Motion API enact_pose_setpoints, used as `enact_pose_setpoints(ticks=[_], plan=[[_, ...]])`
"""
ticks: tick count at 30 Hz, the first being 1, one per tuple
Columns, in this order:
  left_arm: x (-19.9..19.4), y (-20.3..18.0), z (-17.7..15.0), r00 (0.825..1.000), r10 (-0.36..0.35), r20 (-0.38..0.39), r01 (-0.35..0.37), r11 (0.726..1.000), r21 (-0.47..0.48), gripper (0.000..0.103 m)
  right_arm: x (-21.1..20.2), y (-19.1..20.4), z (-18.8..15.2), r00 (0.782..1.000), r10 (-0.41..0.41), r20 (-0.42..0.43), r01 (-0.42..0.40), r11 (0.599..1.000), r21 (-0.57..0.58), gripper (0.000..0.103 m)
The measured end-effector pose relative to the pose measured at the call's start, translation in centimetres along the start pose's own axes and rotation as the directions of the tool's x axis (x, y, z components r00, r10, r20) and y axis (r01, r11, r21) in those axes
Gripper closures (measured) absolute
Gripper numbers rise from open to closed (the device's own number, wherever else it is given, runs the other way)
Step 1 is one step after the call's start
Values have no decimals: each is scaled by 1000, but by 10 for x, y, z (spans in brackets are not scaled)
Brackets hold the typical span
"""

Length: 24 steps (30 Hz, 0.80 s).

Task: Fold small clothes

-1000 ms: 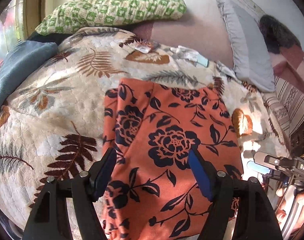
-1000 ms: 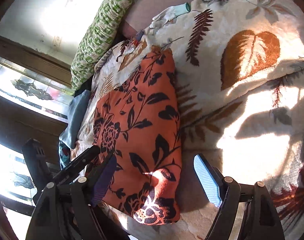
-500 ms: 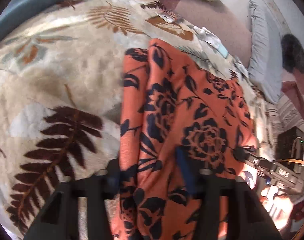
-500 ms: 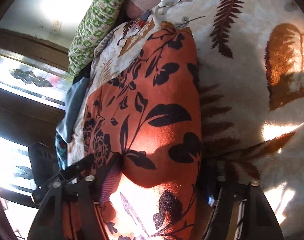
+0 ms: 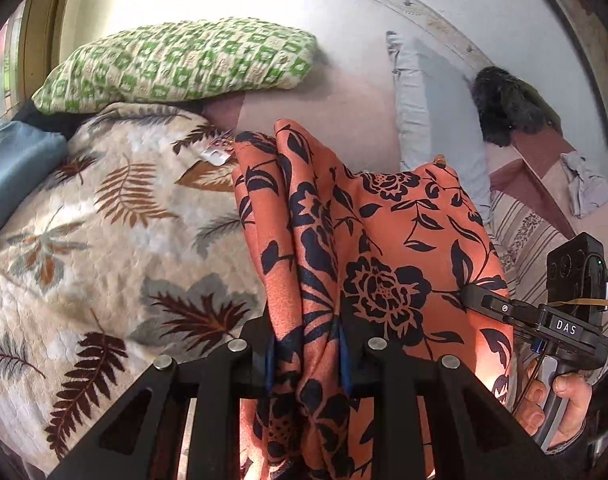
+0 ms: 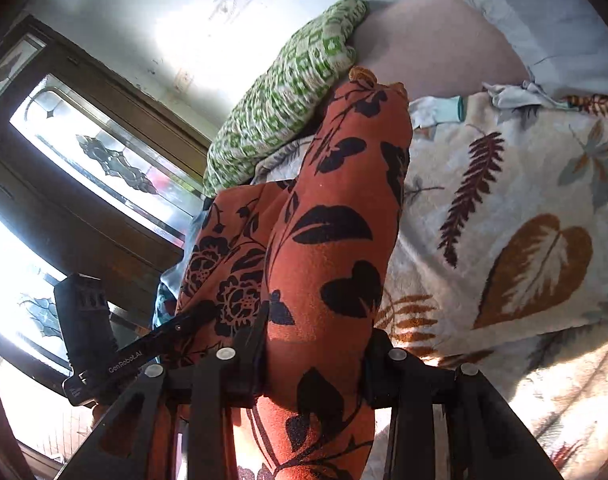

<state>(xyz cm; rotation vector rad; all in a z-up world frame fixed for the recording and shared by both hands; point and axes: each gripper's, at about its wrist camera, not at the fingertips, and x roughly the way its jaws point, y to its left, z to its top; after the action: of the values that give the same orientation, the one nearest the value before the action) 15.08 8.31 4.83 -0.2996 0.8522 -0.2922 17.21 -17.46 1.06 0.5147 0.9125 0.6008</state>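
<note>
Two markings are legible. In the left wrist view, the white letters "DAS" stand on a small black plate on the body of the right gripper (image 5: 473, 300). In the right wrist view, the pale lettering "GenRobot.AI" runs along the black arm of the left gripper (image 6: 202, 314); a further small mark at the lower end of that arm is too small to read.
</note>
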Motion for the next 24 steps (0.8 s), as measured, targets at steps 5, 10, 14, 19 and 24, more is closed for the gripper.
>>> enact_pose_setpoints(ticks=[5, 10, 14, 19, 24], plan=[[40, -20, -13, 998, -25, -63, 25, 1000, -4, 77, -27, -31, 8, 999, -23, 27, 22, 999, 34, 65], [125, -8, -66, 978, 68, -195, -68, 998, 6, 71, -6, -100, -17, 997, -78, -13, 79, 988, 129, 65], [133, 9, -86, 966, 144, -216, -153, 988, -27, 33, 33, -158, -54, 962, -225, -154, 255, 943, 214, 38], [80, 2, -70, 981, 170, -93, -168, 985, 28, 33, -7, -139, -49, 967, -254, -24, 255, 952, 172, 37], [73, -14, -93, 977, 197, -82, -186, 974, 127, 28, -46, -88, -51, 996, -50, 77, 38, 989, 145, 29]])
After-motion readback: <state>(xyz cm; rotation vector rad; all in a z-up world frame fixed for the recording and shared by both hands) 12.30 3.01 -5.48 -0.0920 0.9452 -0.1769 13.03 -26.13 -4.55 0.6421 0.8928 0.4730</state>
